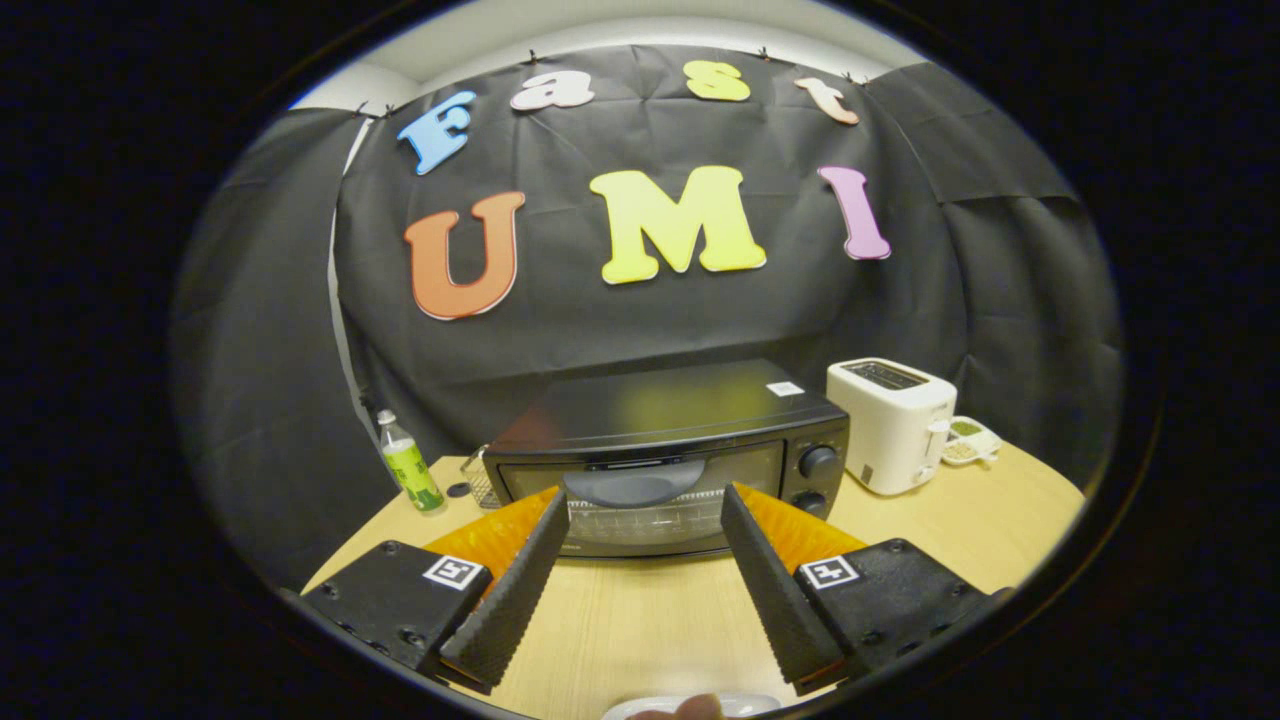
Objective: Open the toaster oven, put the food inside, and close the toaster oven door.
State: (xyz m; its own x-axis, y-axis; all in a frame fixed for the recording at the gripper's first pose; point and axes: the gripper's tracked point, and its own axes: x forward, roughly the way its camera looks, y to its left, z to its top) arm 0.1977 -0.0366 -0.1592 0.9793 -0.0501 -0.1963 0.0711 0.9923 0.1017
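Hovering our tool (645,495) released, its fingers (520,580) spread wide over bare tabletop (640,620), touching nothing. Toaster oven (665,455) sits just ahead, door shut, its handle (635,483) showing between the fingertips. Open wood between tool and oven. White toaster (893,423) beyond the right finger, small dish (970,440) of greenish bits behind it. Bottle (410,463) and wire basket (482,480) beyond the left finger. White plate rim (640,706) below the tool, contents unclear.
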